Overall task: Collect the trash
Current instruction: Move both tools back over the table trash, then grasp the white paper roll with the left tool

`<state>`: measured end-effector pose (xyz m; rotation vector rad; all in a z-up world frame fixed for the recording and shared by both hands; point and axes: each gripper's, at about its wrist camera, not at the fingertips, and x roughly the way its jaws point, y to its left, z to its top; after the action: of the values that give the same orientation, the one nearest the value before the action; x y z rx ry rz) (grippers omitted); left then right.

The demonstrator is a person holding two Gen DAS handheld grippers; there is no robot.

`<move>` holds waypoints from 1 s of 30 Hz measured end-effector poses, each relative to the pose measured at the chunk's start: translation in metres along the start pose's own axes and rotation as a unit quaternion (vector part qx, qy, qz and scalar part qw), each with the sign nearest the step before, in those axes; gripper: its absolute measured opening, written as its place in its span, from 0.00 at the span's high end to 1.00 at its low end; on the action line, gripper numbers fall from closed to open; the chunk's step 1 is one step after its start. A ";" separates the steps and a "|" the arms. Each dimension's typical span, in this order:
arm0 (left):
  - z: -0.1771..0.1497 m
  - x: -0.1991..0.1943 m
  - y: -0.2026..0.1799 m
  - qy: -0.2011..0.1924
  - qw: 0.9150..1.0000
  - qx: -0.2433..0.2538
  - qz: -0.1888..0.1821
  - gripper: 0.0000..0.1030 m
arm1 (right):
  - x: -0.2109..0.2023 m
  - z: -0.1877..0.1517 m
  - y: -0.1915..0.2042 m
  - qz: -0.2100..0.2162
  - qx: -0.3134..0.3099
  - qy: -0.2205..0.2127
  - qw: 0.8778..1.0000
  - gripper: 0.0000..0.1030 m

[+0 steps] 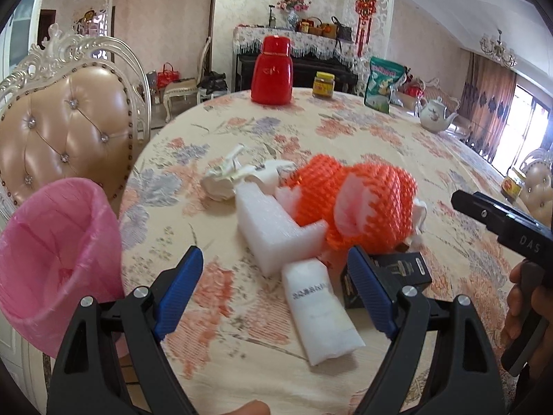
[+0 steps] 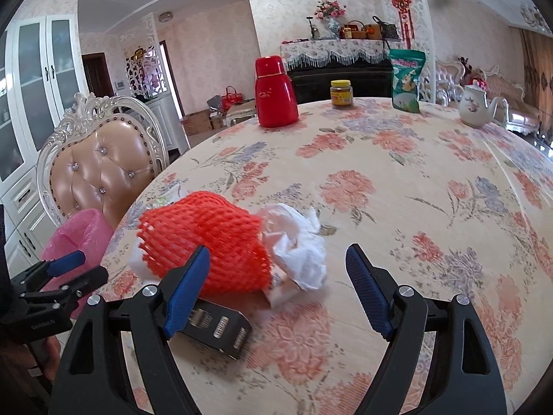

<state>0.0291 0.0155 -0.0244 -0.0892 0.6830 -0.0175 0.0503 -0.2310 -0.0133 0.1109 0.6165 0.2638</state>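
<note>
Both claws, left claw (image 1: 273, 287) and right claw (image 2: 278, 288), gaped empty; a snagged orange foam net (image 2: 207, 242) might have dragged the tissue (image 2: 300, 245) off the table (image 2: 397, 180).

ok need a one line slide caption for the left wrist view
Open left gripper above a white packet, foam block and orange foam net on the floral table; pink-lined bin alongside.

Red flask (image 2: 275, 95), yellow-lidded jar (image 2: 341, 93), green pouch (image 2: 406, 81), teapot (image 2: 478, 106) at table's far edge; tufted chair (image 2: 100, 169) beside.
</note>
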 end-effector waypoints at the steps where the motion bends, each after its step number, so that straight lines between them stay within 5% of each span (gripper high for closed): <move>1: -0.002 0.004 -0.004 0.005 1.000 0.000 0.000 0.20 | 0.000 -0.001 -0.002 0.000 0.001 0.001 1.000 0.25; 30: -0.024 0.051 -0.029 0.102 0.995 0.009 0.005 0.52 | 0.000 -0.009 -0.027 0.011 0.021 0.010 1.000 0.22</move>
<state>0.0538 -0.0180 -0.0724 -0.0677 0.8874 -0.0224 0.0508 -0.2565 -0.0259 0.1555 0.6404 0.2741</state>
